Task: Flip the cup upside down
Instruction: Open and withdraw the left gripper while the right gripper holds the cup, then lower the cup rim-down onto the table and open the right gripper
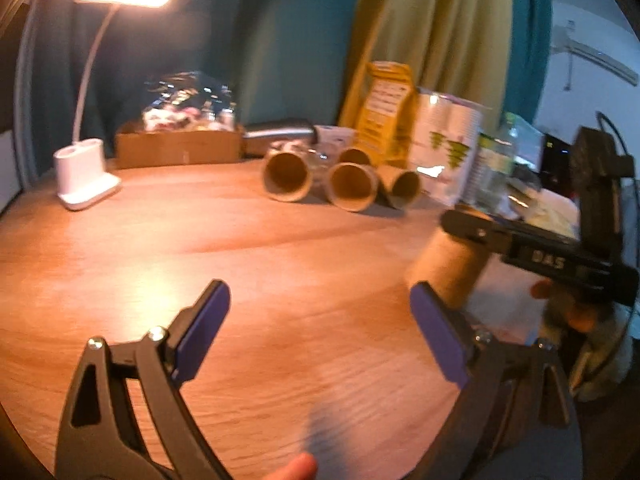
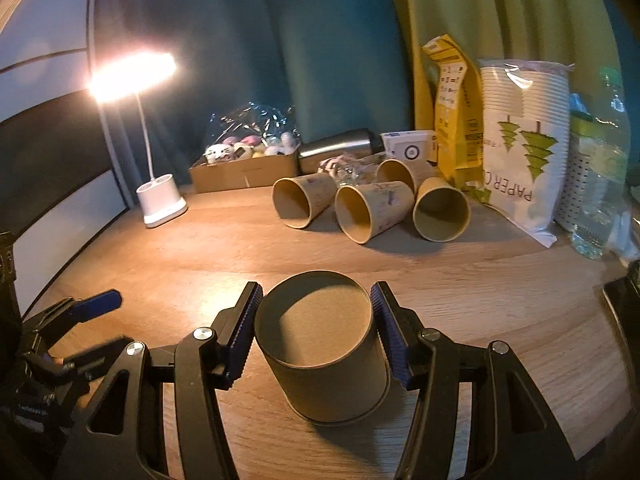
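Note:
A brown paper cup [image 2: 320, 344] stands upside down on the wooden table [image 2: 200, 248], its base facing up. My right gripper [image 2: 318, 320] has its two fingers against the cup's sides. In the left wrist view the same cup [image 1: 452, 268] shows at the right with the right gripper [image 1: 480, 236] around its top. My left gripper [image 1: 316, 312] is open and empty above the table, left of the cup.
Several brown paper cups [image 2: 368, 212] lie on their sides at the back. Behind them are a cardboard box [image 2: 244, 172], a steel flask [image 2: 340, 148], a yellow bag [image 2: 452, 108], a pack of paper cups [image 2: 524, 140] and a plastic bottle [image 2: 600, 184]. A lit white desk lamp [image 2: 160, 200] stands back left.

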Tool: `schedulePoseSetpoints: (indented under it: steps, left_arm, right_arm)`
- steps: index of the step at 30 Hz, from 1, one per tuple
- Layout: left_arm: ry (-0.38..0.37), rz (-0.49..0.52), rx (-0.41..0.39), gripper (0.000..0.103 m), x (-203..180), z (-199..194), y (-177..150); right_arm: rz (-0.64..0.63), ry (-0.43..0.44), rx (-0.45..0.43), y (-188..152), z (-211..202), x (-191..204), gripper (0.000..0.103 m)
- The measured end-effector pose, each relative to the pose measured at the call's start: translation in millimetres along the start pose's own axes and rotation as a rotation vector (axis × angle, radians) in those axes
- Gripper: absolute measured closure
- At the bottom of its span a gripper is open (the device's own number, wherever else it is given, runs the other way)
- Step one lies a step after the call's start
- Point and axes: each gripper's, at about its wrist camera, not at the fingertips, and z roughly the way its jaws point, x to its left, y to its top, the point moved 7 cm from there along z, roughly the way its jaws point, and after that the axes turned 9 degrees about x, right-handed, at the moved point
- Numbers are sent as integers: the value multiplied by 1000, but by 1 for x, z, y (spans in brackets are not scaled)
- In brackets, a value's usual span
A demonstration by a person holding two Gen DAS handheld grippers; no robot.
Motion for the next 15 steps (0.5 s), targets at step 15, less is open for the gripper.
schedulePoseSetpoints:
  steps: [15]
  left_arm:
    - [102,-50,12,10,19,9,5]
  right_arm:
    - [-5,-68,1,-8,15,-3,44]
